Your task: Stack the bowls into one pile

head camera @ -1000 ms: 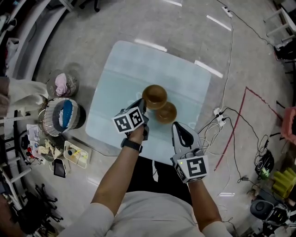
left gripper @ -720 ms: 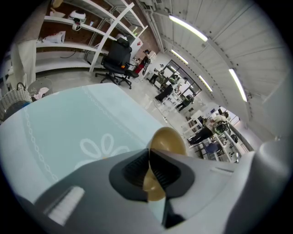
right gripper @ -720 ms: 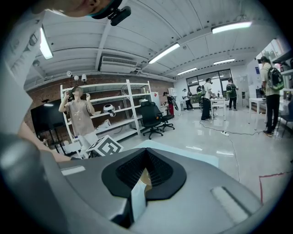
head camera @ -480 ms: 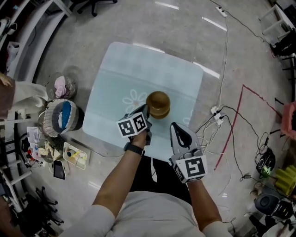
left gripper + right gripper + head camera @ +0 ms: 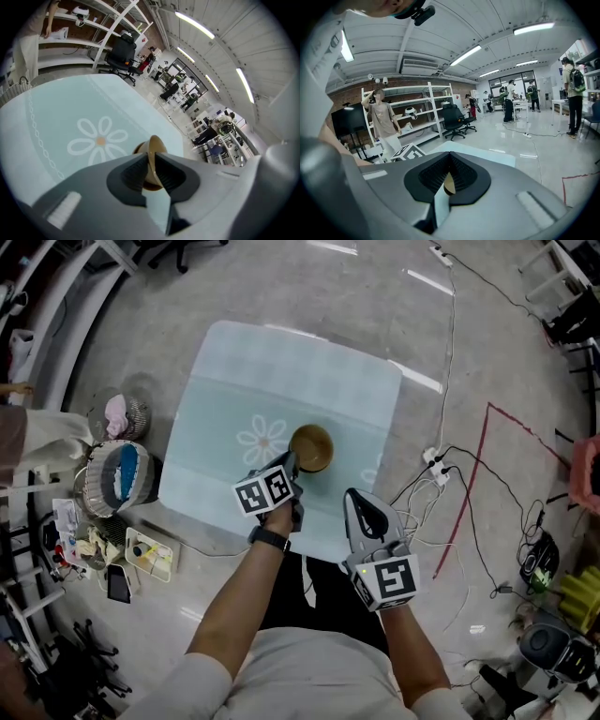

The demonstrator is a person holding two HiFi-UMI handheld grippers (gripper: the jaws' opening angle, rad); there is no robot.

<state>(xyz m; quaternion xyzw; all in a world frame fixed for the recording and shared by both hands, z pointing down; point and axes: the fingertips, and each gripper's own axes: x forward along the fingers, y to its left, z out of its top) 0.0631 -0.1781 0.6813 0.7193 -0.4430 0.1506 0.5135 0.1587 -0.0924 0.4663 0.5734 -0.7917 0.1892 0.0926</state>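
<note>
No legible words, numbers or brand names anywhere. Marker cubes on left claw (image 5: pixel 292 465) and right claw (image 5: pixel 358 501): black-and-white square codes only, no letters. Worktop (image 5: pixel 234 409) print: a flower, wordless.

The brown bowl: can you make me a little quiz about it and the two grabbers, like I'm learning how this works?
1. True or false: the left gripper is shut on the rim of the brown bowl.
2. Pick one. What is printed on the table right beside the bowl? A: a white flower. B: a red star. C: a green fish.
3. Fill the gap: the right gripper holds nothing, and its jaws are ____.

Key: 1 true. 2 A. 3 shut.
</note>
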